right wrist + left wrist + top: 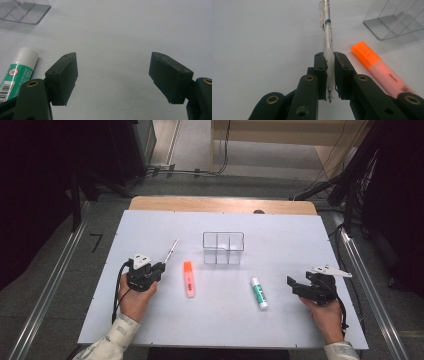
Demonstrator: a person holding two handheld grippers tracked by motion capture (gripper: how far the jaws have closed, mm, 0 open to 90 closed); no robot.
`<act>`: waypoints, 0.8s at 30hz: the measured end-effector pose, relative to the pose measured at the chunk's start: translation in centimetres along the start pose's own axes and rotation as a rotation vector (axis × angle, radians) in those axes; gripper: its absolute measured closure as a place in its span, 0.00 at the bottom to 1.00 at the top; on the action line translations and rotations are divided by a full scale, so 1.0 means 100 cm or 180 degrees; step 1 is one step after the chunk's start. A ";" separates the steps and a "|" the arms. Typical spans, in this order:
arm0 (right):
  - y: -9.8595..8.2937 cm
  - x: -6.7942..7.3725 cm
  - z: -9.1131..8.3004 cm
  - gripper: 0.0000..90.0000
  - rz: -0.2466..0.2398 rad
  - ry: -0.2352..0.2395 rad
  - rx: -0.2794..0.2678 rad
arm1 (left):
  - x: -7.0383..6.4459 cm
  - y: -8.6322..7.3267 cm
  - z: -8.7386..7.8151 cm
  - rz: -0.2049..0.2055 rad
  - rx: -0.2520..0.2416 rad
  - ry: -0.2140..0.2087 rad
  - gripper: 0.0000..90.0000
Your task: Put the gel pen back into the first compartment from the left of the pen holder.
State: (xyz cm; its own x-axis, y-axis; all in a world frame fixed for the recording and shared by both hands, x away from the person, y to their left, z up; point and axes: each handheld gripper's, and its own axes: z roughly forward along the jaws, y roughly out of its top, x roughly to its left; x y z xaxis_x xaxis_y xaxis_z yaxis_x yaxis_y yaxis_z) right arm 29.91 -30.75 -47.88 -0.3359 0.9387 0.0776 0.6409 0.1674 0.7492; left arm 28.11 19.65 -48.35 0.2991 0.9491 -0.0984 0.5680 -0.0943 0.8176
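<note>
Left gripper (pixel 329 63) clamping slim clear plastic pen (pixel 327 37), right gripper (pixel 112 75) spread wide, matte black jaws

Even bright light, soft shadows, dim blurry room edges

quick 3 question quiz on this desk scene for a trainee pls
1. True or false: the left tongs are shut on the pen.
2. Which item lies nearest the right tongs? A) orange highlighter B) glue stick C) clear organizer
3. Fill in: the jaws of the right tongs stand ____ with nothing between them.

Key: 1 true; 2 B; 3 open
</note>
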 end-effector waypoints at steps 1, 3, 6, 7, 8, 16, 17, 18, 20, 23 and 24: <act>0.000 0.000 0.000 0.24 -0.0004 -0.0002 -0.0003 | -0.001 0.001 -0.001 0.0002 -0.0001 -0.0023 0.90; 0.000 0.000 0.000 0.24 -0.0002 -0.0001 -0.0001 | -0.003 0.002 -0.003 -0.0008 -0.0011 -0.0060 0.91; 0.000 0.000 0.000 0.24 0.0003 -0.0001 0.0002 | -0.006 0.005 -0.007 -0.0017 -0.0028 -0.0121 0.90; 0.000 0.000 0.000 0.24 0.0002 -0.0002 0.0004 | -0.007 0.006 -0.008 -0.0010 -0.0040 -0.0138 0.90; 0.000 0.000 0.000 0.24 0.0002 -0.0003 0.0004 | -0.008 0.007 -0.009 -0.0020 -0.0062 -0.0143 0.90; 0.000 0.000 0.000 0.24 0.0003 0.0002 0.0003 | -0.017 0.015 -0.018 -0.0019 -0.0177 -0.0257 0.91; 0.000 0.000 0.000 0.24 0.0002 -0.0002 0.0004 | -0.018 0.017 -0.019 -0.0024 -0.0194 -0.0272 0.90; 0.000 0.000 0.000 0.24 0.0001 -0.0001 0.0004 | -0.018 0.017 -0.019 -0.0013 -0.0193 -0.0276 0.91; 0.000 0.000 0.000 0.24 0.0004 -0.0004 0.0001 | -0.019 0.019 -0.021 -0.0020 -0.0211 -0.0297 0.91; 0.000 0.000 -0.001 0.24 0.0008 0.0000 0.0000 | -0.021 0.021 -0.022 -0.0020 -0.0218 -0.0315 0.91; 0.000 0.000 -0.001 0.24 0.0008 -0.0003 -0.0001 | -0.022 0.021 -0.022 -0.0014 -0.0223 -0.0322 0.91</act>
State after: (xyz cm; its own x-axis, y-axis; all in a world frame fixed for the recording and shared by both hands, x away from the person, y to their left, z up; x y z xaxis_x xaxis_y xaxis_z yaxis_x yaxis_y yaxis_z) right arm 29.90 -30.79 -47.81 -0.3335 0.9395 0.0788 0.6415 0.1649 0.7492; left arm 26.96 18.08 -45.12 0.3745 0.9140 -0.1560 0.5156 -0.0655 0.8544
